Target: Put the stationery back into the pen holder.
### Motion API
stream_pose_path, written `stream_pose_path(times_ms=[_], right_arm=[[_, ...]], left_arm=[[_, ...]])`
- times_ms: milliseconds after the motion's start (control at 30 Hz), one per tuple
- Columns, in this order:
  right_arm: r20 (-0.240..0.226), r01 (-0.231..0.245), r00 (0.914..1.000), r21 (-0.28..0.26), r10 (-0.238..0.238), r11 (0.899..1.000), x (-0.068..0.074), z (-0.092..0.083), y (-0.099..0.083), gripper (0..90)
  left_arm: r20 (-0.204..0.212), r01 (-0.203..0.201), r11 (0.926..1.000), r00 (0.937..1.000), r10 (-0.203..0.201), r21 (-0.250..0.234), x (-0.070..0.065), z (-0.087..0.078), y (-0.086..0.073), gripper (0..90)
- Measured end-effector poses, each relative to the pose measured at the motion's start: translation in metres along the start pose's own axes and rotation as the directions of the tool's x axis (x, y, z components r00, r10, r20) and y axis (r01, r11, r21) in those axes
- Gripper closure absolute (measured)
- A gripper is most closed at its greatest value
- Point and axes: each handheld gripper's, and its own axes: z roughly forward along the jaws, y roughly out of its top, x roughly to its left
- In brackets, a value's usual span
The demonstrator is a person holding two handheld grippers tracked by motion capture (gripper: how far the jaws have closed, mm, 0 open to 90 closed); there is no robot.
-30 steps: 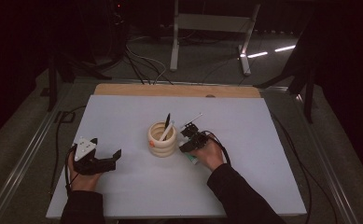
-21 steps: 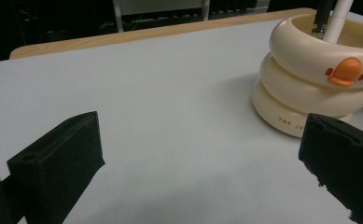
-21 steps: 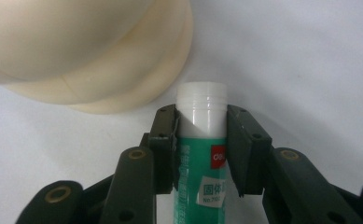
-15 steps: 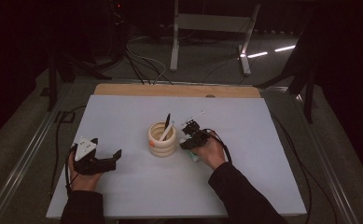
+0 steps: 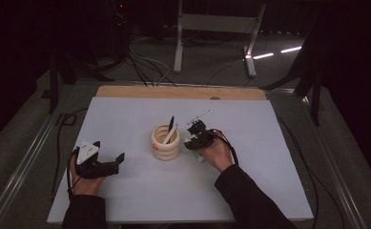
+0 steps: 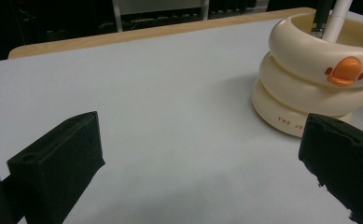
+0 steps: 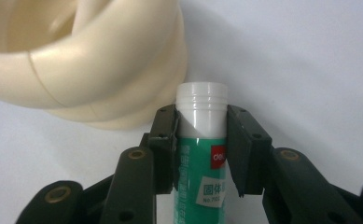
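A cream pen holder (image 5: 165, 143) made of stacked rings stands mid-table, with a black pen and a white pen (image 5: 170, 130) leaning in it. My right gripper (image 5: 193, 140) is just to its right, shut on a glue stick (image 7: 202, 158) with a green label. The stick's white end (image 7: 201, 95) pokes out past the jaws, close to the holder's side (image 7: 90, 60). My left gripper (image 5: 108, 164) rests on the table at the front left. It is open, and bare table shows between its jaws (image 6: 202, 149). The holder's orange duck beak (image 6: 346, 71) faces this gripper.
A thin white pen-like thing (image 5: 200, 116) lies on the white tabletop (image 5: 250, 186) just behind the right gripper. A wooden strip (image 5: 173, 92) runs along the far edge. Cables and metal stand legs (image 5: 178, 43) sit on the dark floor beyond.
The right gripper, still holding the glue stick, has edged slightly towards the far side beside the holder. The left gripper has stayed put.
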Motion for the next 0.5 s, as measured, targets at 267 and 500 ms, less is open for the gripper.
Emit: stream_pose_path(times_ms=[267,500], right_arm=[[0.018,0.02,0.9997,-0.051,-0.019,0.999,0.003,-0.018,0.011,65.8],[0.023,0.026,0.9995,-0.096,-0.024,0.995,0.002,-0.03,0.017,65.9]], left_arm=[[0.001,0.001,1.0,1.0,-0.001,-0.001,0.0,0.0,0.0,0.1],[0.001,0.001,1.0,1.0,-0.001,0.002,0.0,0.0,0.0,0.1]])
